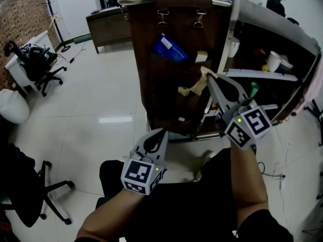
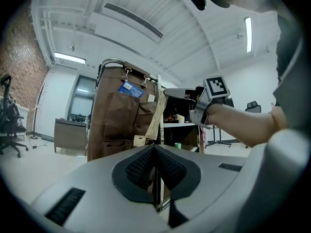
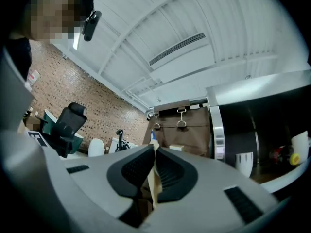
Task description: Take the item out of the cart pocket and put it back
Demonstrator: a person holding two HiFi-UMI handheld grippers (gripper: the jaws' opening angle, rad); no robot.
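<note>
Right gripper (image 1: 208,77) is clamped on the tan strip (image 1: 193,88). The strip's long axis trails down-left from the tips, toward the cart pocket (image 1: 166,105). Left gripper (image 1: 163,132) is closed on nothing, lower and farther from the pocket.

Two claws (image 1: 162,131) (image 1: 208,76), one cart (image 1: 162,107), one beige strip (image 1: 194,89) — two chairs (image 1: 42,68) (image 1: 26,195).

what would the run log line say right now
right gripper: shut on tan strip, in front of brown pocket organizer | left gripper: shut, empty, held low | task: strip not yet stowed
</note>
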